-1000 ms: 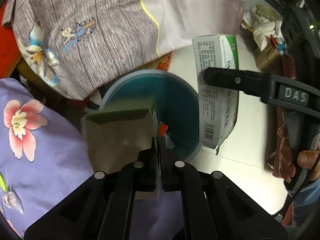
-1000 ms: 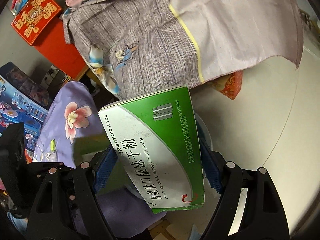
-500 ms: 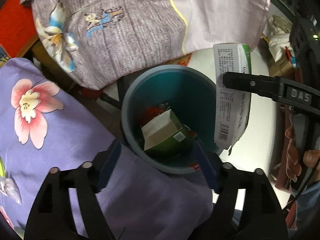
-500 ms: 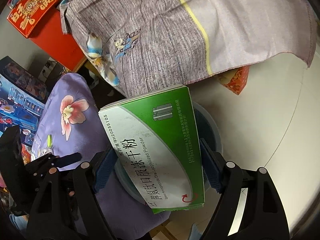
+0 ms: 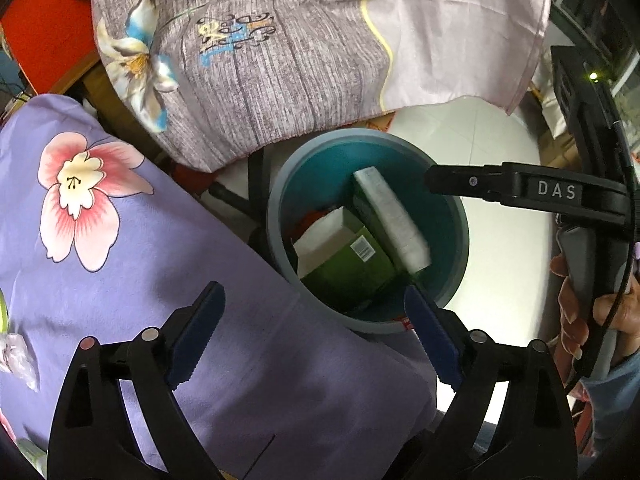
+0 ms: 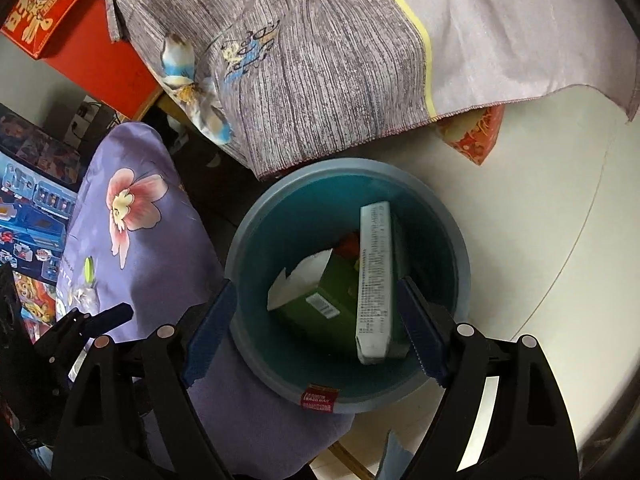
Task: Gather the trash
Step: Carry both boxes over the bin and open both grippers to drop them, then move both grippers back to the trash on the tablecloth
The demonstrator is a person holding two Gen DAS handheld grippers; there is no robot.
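A round blue trash bin (image 5: 452,292) stands on the floor; it also shows in the right wrist view (image 6: 256,352). Inside lie a dark green box (image 5: 352,268) and a green and white medicine box (image 5: 390,216), which leans on it. In the right wrist view the medicine box (image 6: 374,280) stands on edge beside the green box (image 6: 320,304). My left gripper (image 5: 314,332) is open and empty over the bin's near rim. My right gripper (image 6: 316,330) is open and empty above the bin; one of its fingers (image 5: 500,190) reaches in from the right in the left wrist view.
A purple flowered cloth (image 5: 120,260) covers the surface left of the bin. A grey and pink flowered cloth (image 5: 300,52) hangs behind it. A red packet (image 6: 472,136) lies on the white floor. A small clear wrapper (image 6: 86,292) lies on the purple cloth.
The left gripper opened and the dark green box dropped into the bin. Then the right gripper opened and the medicine box fell in beside it.
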